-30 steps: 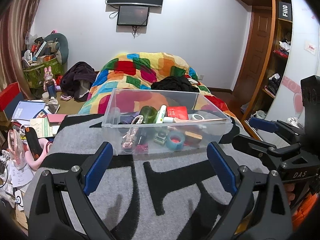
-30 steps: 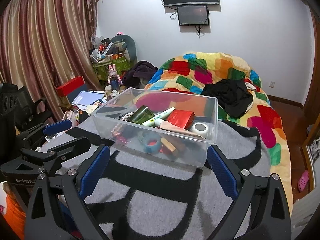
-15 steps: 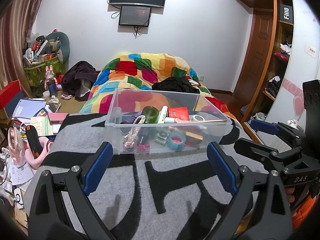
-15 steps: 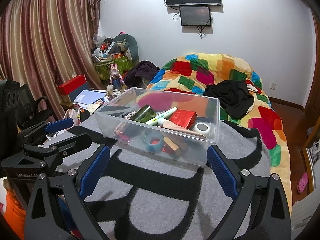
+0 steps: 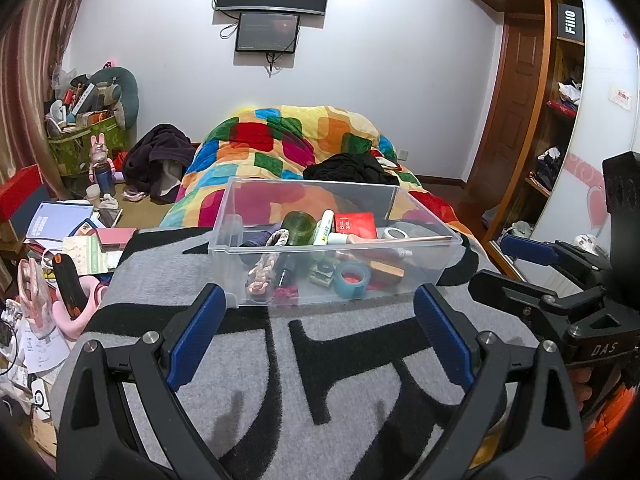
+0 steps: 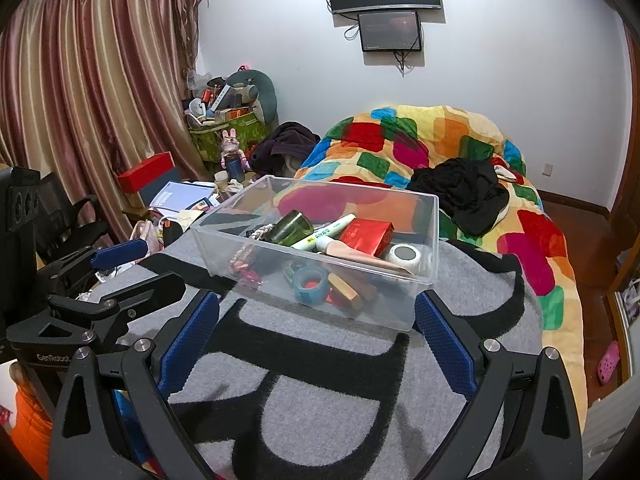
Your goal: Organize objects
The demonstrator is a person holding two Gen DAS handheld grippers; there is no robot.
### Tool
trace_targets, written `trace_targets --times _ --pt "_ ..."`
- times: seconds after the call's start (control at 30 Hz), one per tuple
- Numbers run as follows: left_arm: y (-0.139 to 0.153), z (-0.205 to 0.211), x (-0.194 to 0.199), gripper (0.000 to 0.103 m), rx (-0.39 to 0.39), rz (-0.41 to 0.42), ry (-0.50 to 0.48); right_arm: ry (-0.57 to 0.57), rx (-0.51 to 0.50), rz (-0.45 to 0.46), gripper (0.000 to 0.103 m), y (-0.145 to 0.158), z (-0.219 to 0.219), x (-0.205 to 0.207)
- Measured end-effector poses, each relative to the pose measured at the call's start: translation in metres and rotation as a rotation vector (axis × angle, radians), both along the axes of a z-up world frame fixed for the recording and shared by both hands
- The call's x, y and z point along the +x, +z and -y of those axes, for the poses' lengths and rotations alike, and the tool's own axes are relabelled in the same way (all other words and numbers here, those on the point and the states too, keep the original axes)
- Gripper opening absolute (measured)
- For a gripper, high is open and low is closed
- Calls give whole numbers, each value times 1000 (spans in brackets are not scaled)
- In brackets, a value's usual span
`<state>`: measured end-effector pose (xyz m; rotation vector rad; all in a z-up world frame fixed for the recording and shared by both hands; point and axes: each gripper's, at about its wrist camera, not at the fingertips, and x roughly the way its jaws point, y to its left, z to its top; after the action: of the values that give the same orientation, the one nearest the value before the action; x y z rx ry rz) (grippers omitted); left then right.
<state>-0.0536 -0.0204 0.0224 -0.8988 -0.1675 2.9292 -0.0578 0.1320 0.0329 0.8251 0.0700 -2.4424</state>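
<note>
**Both grippers open, clear bin just ahead**

Your left gripper (image 5: 320,320) is wide open w/ nothing between its blue pads (image 5: 196,334); it hangs over the grey and black blanket (image 5: 340,380). Your right gripper (image 6: 316,332) is also spread wide and empty, over the same blanket. In the left view the right gripper (image 5: 520,268) shows at the right side, apart from the left one.

The clear plastic bin (image 5: 332,292) stands on the blanket straight in front of both tools, near the fingertips but not touching. Inside it, from the left gripper's view: a braided rope (image 5: 264,264) at front left, a blue tape roll (image 5: 352,278) front centre, a green glass (image 5: 299,227) and a white marker (image 5: 325,226) behind, a red packet (image 5: 356,224) further right. From the right gripper, a white tape roll (image 6: 405,257) is at the bin's right end.

Behind the bin lies the colourful quilt (image 6: 420,148).
</note>
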Motion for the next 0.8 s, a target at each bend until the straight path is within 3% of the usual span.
trace_targets --times 0.8 --pt "-1 -3 1 96 8 4 -6 -18 -12 13 98 -2 -7 -2"
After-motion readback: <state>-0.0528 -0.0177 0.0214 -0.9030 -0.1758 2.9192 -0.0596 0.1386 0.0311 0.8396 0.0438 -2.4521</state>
